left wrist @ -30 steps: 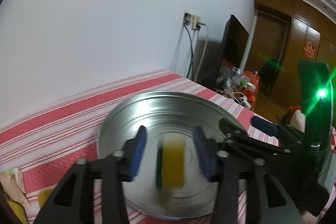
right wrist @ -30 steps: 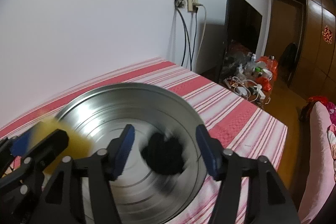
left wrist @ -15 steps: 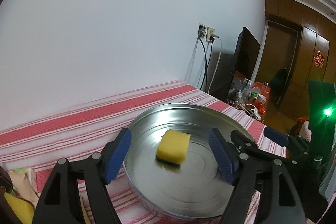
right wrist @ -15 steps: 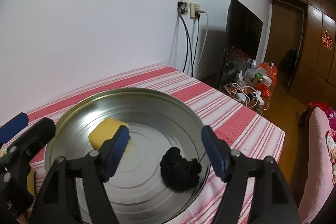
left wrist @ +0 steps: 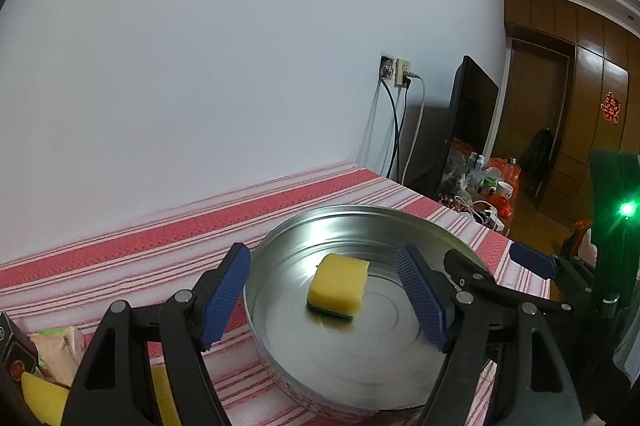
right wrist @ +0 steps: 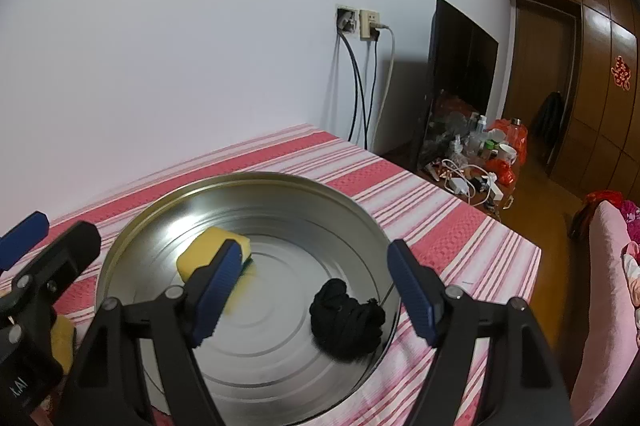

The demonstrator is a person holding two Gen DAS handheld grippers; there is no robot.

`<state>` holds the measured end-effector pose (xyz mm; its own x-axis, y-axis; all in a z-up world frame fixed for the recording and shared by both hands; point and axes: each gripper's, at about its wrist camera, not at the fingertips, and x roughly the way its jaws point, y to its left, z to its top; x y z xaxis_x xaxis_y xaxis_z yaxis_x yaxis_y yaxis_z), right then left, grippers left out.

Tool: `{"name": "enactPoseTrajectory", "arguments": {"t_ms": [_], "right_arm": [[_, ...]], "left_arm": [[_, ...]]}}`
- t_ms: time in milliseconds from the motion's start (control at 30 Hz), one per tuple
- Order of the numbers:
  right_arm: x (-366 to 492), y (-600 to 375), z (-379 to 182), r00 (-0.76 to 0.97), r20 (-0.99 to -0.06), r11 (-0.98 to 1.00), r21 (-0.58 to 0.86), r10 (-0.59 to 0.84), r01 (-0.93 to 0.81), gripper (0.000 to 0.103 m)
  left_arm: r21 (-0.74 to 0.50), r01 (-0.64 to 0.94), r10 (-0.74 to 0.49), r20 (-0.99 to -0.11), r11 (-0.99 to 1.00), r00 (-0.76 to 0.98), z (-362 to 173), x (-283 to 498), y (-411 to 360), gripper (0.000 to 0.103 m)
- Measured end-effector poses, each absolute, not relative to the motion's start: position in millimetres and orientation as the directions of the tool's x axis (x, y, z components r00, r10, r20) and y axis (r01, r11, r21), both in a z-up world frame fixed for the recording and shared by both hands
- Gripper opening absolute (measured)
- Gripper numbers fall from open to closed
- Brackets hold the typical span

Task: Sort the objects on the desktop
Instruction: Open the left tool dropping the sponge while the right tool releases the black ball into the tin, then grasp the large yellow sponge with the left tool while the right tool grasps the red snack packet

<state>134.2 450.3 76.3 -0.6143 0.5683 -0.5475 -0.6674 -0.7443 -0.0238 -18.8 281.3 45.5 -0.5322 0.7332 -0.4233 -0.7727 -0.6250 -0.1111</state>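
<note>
Two items lie in the metal basin (right wrist: 372, 226): a yellow sponge (left wrist: 338, 284) left of centre, a black bundle (right wrist: 346, 318) near right. Left gripper (left wrist: 324, 300) and right gripper (right wrist: 310, 292) hover empty, fingers apart. Judged between placements; next calls for fetching the loose sponge (left wrist: 42, 396) at near left.

No text can be read on anything.
</note>
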Motion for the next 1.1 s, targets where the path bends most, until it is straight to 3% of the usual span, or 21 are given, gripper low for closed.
{"name": "enactPoseTrajectory", "arguments": {"t_ms": [600, 800, 967, 1100], "right_arm": [[145, 429, 84, -0.674, -0.534, -0.790, 0.016, 0.511, -0.612, 0.079], [145, 398, 86, -0.732, -0.526, -0.849, 0.032, 0.434, -0.527, 0.080], [141, 360, 84, -0.783, -0.516, -0.908, 0.028, 0.346, -0.419, 0.080], [139, 326, 83, -0.830, -0.503, -0.955, 0.028, 0.241, -0.294, 0.080]], "left_arm": [[-0.076, -0.733, 0.686, -0.430, -0.676, -0.587, 50, 2, 250, 0.078], [-0.011, -0.667, 0.601, -0.445, -0.745, -0.664, 47, 12, 215, 0.078], [-0.026, -0.608, 0.550, -0.458, -0.794, -0.699, 47, 14, 169, 0.078], [0.022, -0.509, 0.444, -0.459, -0.860, -0.770, 43, 21, 119, 0.088]]}}
